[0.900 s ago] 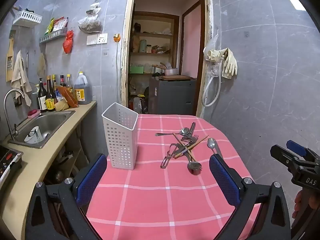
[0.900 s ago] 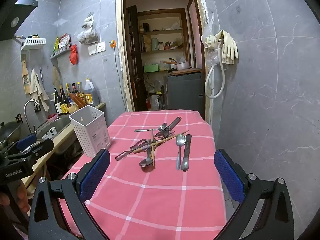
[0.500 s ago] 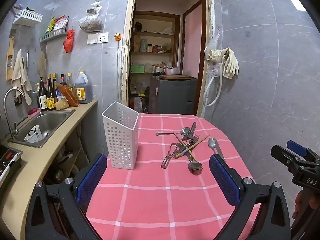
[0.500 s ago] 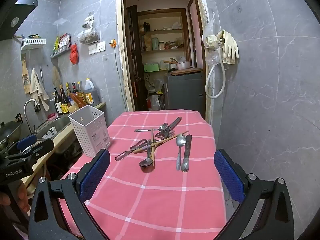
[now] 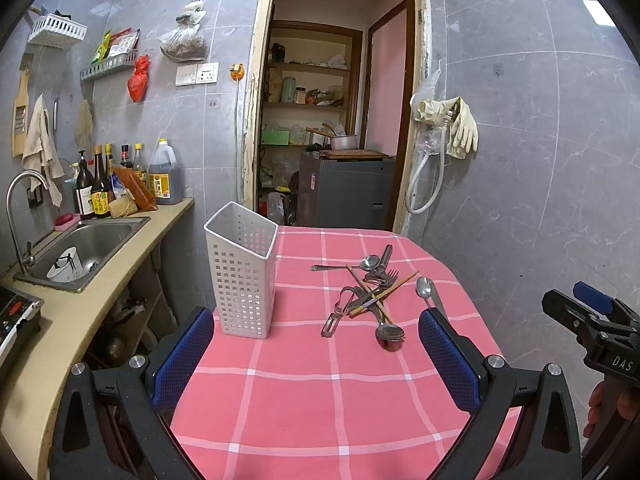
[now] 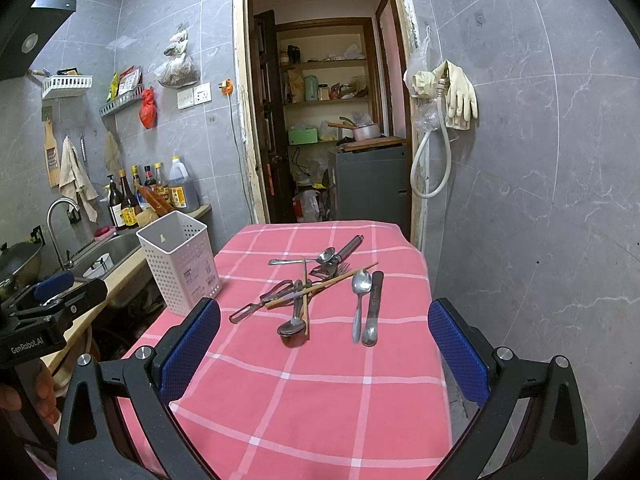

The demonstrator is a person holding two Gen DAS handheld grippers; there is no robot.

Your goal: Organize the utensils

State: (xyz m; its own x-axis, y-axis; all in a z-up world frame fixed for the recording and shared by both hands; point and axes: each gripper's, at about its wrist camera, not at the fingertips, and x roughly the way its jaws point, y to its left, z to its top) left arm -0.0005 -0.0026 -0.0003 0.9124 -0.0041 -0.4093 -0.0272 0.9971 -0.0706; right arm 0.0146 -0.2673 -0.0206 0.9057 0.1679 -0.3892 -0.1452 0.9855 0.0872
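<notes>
Cutlery point(image 6: 316, 288) lies in a loose heap on the far half of the pink checked table point(image 6: 320, 400), none of it yet sorted. Chopsticks point(image 6: 322, 285) cross over a fork point(image 6: 334, 269) and a peeler point(image 6: 256, 306), with a ladle-like spoon point(image 6: 292, 326) at the near end of the heap. A second spoon point(image 6: 359, 300) and a knife point(image 6: 372, 308) lie side by side just right of the pile, apart from it, so they look the easiest to lift cleanly. Another spoon point(image 6: 304, 259) sits at the far edge.

To the left stands the white perforated holder point(image 5: 242, 270), upright near the table's left edge, nothing showing above its rim. Its slanted mouth faces the pile, which should make dropping handles in simpler.

Both tools hang back over the near edge of the table, well apart from the utensils. The left gripper point(image 5: 316, 364) has its blue pads spread wide and grips nothing; it lines up between holder and heap, perhaps to steady the holder. The right gripper point(image 6: 324, 354) is likewise wide open and bare, pointed straight at the pile, so it seems the one to pick first.

Left of the table run the counter and sink point(image 5: 86, 246).
</notes>
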